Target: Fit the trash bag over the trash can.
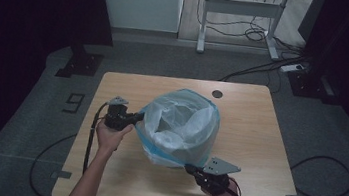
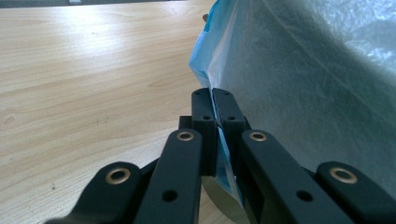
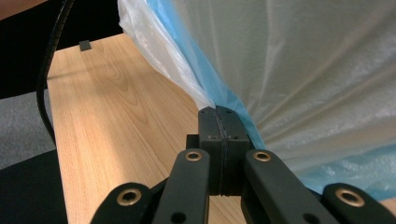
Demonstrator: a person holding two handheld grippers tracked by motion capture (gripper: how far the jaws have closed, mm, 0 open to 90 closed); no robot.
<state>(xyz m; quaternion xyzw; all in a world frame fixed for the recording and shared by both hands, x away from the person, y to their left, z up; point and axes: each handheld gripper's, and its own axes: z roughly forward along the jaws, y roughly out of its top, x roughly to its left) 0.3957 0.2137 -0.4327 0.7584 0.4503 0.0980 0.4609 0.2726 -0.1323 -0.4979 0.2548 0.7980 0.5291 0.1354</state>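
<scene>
A translucent white plastic bag (image 1: pixel 181 129) with a blue rim stands open over a round bin in the middle of the wooden table (image 1: pixel 249 132). My left gripper (image 1: pixel 139 117) is at the bag's left side, shut on the blue rim; in the left gripper view the film (image 2: pixel 299 70) is pinched between the closed jaws of that gripper (image 2: pixel 214 95). My right gripper (image 1: pixel 189 169) is at the bag's near right side, shut on the rim too. In the right gripper view the blue edge (image 3: pixel 205 79) runs into the closed jaws of that gripper (image 3: pixel 220 113).
A round dark cable hole (image 1: pixel 217 93) sits near the table's far edge. Black cables (image 1: pixel 323 182) lie on the grey floor to the right and at the left. A white desk frame (image 1: pixel 241 8) stands beyond the table.
</scene>
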